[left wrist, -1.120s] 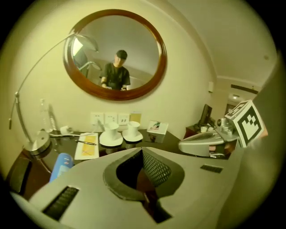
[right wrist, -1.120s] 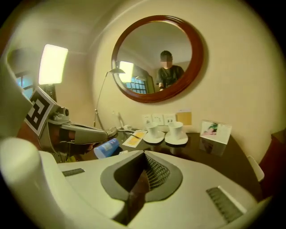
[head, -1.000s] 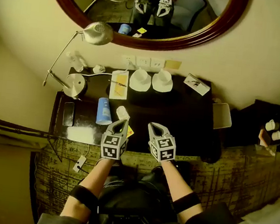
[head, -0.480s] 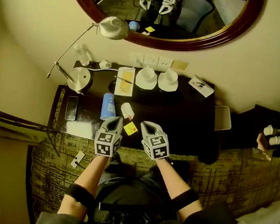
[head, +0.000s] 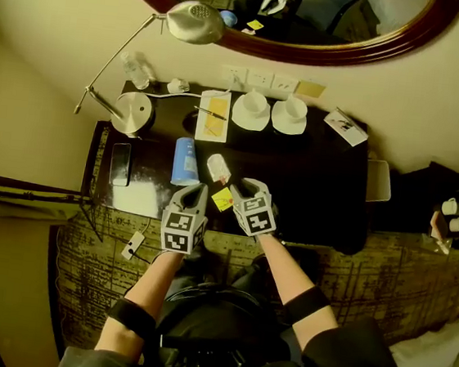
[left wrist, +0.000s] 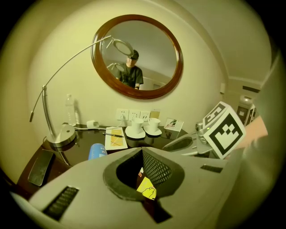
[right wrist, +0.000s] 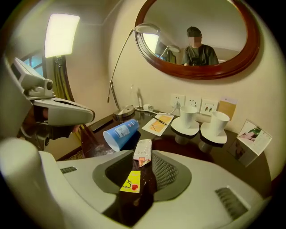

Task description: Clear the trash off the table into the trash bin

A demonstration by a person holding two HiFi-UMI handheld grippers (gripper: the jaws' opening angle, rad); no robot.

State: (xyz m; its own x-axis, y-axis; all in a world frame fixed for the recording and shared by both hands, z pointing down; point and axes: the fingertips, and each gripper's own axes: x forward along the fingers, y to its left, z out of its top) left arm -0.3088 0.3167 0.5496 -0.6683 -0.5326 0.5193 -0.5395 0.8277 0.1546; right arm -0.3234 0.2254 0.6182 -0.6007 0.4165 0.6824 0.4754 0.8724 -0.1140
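On the dark table lie a tipped blue paper cup point(head: 186, 161) point(right wrist: 119, 132), a crumpled white wrapper point(head: 218, 167) point(right wrist: 143, 151) and a yellow sticky note point(head: 223, 198) point(right wrist: 132, 181). My right gripper point(head: 243, 190) point(right wrist: 142, 170) hangs low over the front of the table. Its jaws have just been opening and stand apart, with the note and the wrapper's end showing between them, untouched. My left gripper point(head: 197, 190) point(left wrist: 142, 152) is shut and empty just left of the note, which shows through its jaw window point(left wrist: 146, 188).
A desk lamp point(head: 130, 112), a phone point(head: 120, 164), a notepad with a pen point(head: 212, 115), two white cups on saucers point(head: 270, 112) and a card stand point(head: 345, 126) fill the back and left of the table. A round mirror point(head: 328, 42) hangs above.
Both grippers have come forward from the table's front edge towards the yellow note, the right one further and lower. The right jaws, shut before, now stand apart.
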